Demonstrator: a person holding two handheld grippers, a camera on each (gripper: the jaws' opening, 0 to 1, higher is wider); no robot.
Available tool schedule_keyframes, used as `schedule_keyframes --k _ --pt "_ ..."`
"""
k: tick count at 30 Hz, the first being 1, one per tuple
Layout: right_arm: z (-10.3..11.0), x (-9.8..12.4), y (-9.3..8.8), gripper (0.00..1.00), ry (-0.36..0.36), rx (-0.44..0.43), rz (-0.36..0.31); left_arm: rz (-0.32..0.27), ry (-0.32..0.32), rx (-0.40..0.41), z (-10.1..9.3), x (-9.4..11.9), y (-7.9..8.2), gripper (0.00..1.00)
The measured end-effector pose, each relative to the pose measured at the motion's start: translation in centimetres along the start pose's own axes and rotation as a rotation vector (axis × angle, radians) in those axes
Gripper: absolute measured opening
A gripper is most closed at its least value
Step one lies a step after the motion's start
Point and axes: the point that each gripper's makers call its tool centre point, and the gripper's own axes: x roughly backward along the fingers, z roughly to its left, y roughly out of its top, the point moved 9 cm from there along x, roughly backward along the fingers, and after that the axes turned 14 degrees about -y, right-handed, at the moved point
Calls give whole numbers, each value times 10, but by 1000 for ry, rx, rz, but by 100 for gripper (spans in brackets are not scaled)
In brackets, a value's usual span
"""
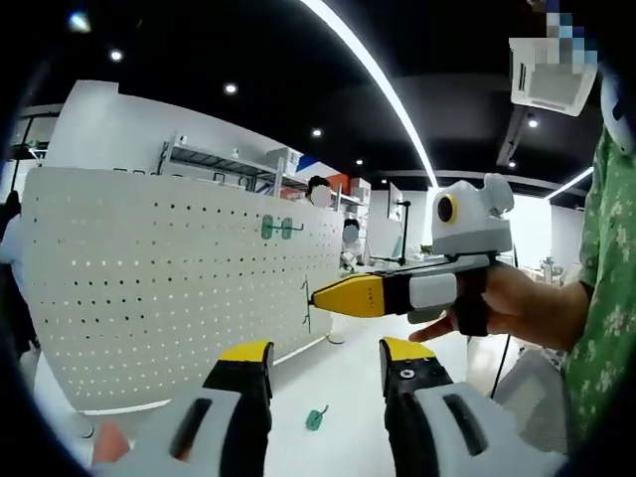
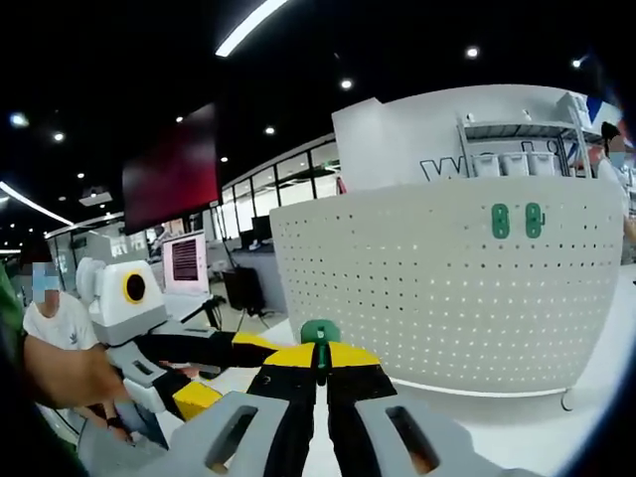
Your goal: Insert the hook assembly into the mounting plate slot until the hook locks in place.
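Note:
A white pegboard mounting plate (image 1: pixel 149 298) stands upright on the white table, with two green hooks (image 1: pixel 280 229) mounted near its top edge. My right gripper (image 1: pixel 320 296) comes in from the right, shut on a thin green hook (image 1: pixel 306 313) held just off the board's right end. In the right gripper view, the same green hook (image 2: pixel 320 334) sticks up between my shut right gripper (image 2: pixel 320 358), short of the pegboard (image 2: pixel 447 298); the mounted hooks (image 2: pixel 517 221) sit upper right. My left gripper (image 1: pixel 326 360) is open and holds nothing; it also appears as the left gripper (image 2: pixel 219 373) low on the left.
A spare green hook (image 1: pixel 316 418) lies on the table (image 1: pixel 338 378) between my left jaws. An orange object (image 1: pixel 109 442) sits at the lower left. Metal shelving (image 1: pixel 229 164) and people stand behind the board. A hand (image 1: pixel 527 303) holds the right gripper.

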Motion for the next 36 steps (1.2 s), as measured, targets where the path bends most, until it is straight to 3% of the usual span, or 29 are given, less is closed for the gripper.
schedule_keyframes --k 8,17,25,36 --pt "-5 -1 1 1 -16 5 -5 18 -95 15 -9 -6 -2 70" --pt "-8 -4 -3 1 -32 7 0 46 -115 83 -9 -5 -7 100" --pt "-13 -10 -10 1 -70 22 1 58 -119 90 -12 -4 -9 100" --pt "-21 -27 -3 1 -139 67 -43 42 -100 80 -10 2 -3 100"
